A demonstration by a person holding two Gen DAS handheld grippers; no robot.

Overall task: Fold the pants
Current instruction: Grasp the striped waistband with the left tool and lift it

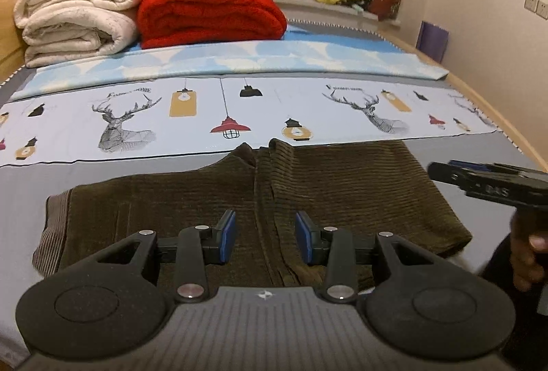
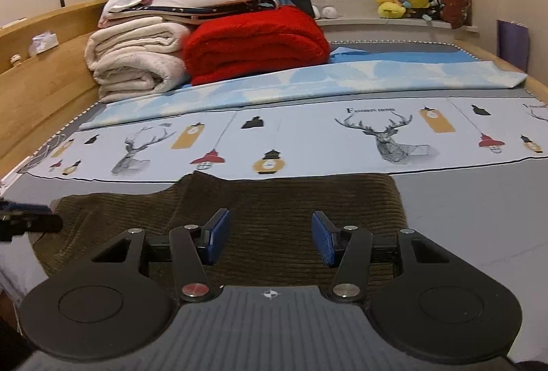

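Pants, dark olive-brown corduroy, folded into a wide flat rectangle on the grey sheet, just in front of the deer-print cloth; ribbed waistband at the left end, centre seam running front to back, a small peak of fabric touching the cloth's edge. Left gripper and right gripper above the pants, both released, nothing between the blue pads.

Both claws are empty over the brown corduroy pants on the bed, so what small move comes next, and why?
Probably lower the right claw onto the leg-end edge of the pants and close. The pants already look folded over once, with the waistband at the far left, and both claws hang open above the cloth, the left claw near the middle, so another fold seems to need a grip first.
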